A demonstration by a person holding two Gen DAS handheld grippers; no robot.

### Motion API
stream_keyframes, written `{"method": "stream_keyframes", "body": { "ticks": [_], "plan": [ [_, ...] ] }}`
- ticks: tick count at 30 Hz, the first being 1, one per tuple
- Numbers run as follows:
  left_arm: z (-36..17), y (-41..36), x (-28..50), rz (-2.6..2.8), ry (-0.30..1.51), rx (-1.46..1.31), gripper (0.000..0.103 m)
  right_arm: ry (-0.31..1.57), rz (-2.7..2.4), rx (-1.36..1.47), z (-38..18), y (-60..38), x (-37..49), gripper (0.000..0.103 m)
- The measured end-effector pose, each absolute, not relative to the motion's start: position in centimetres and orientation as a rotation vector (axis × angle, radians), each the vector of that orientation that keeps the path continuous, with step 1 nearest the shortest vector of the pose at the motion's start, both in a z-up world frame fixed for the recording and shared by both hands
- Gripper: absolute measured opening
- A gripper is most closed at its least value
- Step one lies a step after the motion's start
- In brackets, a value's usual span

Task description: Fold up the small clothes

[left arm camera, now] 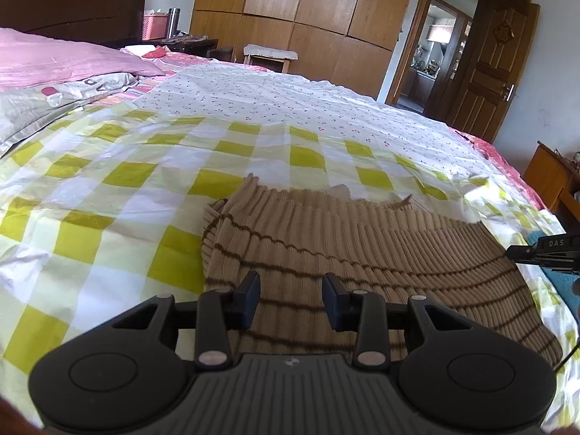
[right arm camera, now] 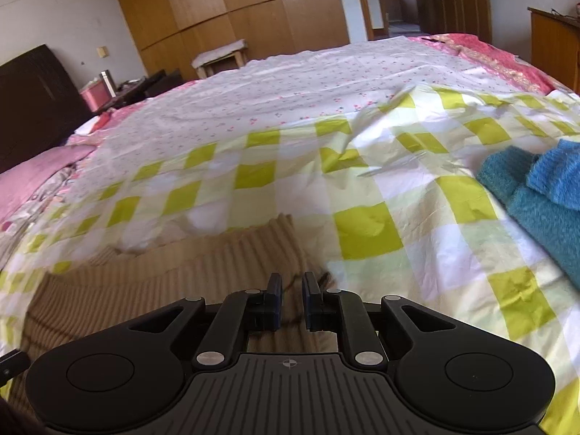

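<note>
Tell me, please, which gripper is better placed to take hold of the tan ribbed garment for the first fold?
Probably the right gripper: its narrowly parted jaws sit at the tan ribbed garment's edge. The left gripper hangs wide open above the garment's middle.

Ribbed beige knit garment (left arm camera: 348, 250) lies on smooth checked cotton sheet (left arm camera: 108, 195); fuzzy teal knit (right arm camera: 543, 195) nearby.

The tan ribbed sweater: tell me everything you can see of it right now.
The tan ribbed sweater is a knit with thin dark brown stripes across it. It lies spread mostly flat on the yellow-and-white checked sheet, its ribbed far edge slightly rumpled. The left gripper hangs over its near left part, jaws open, holding nothing. The right gripper sits at its right edge, jaws narrowly apart around a dark strand; actual contact is unclear.
</note>
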State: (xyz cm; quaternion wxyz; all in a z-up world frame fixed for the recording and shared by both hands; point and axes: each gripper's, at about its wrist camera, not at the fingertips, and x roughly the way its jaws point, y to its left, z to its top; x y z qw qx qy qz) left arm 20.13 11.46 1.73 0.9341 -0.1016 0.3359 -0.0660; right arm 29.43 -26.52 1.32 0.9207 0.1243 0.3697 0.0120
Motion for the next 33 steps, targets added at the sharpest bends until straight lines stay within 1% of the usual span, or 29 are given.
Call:
{"method": "stream_keyframes", "body": {
  "ticks": [1,2,3,6,10,15,16,19,21,25,30,33],
  "plan": [
    [1.6,11.1,19.7,-0.139,0.688,-0.196,0.042,0.767,0.046,0.257,1.2,-26.4,28.8,0.015],
    [1.5,10.8,19.5,-0.145,0.694,-0.183,0.042,0.774,0.064,0.252,0.9,-26.2,28.1,0.019],
    [1.2,10.4,19.3,-0.150,0.705,-0.170,0.042,0.787,0.071,0.234,0.4,-25.9,27.7,0.021],
    [0.2,9.5,19.2,-0.145,0.746,-0.136,0.042,0.792,0.052,0.155,-0.7,-25.4,27.0,0.022],
    [0.6,9.0,18.3,-0.152,0.731,-0.137,0.042,0.777,0.065,0.258,0.2,-26.6,26.5,0.022],
    [1.7,7.1,16.8,-0.236,0.685,-0.135,0.042,0.781,0.080,0.303,0.1,-27.8,25.2,0.022],
    [1.7,6.5,16.5,-0.261,0.681,-0.126,0.042,0.789,0.085,0.327,-0.2,-28.2,25.0,0.024],
    [1.4,4.4,16.0,-0.326,0.695,-0.082,0.043,0.824,0.111,0.416,-1.3,-29.3,24.5,0.034],
    [0.6,3.3,15.9,-0.341,0.722,-0.044,0.043,0.851,0.114,0.432,-2.0,-29.6,24.4,0.035],
    [0.1,2.6,15.7,-0.345,0.746,-0.030,0.043,0.831,0.117,0.444,-1.9,-29.9,24.1,0.035],
    [0.4,2.5,15.4,-0.353,0.745,-0.055,0.043,0.736,0.112,0.358,0.5,-29.2,24.0,0.034],
    [0.0,2.1,15.4,-0.360,0.752,-0.041,0.043,0.709,0.174,0.292,1.7,-27.4,24.6,0.034]
  ]
}}
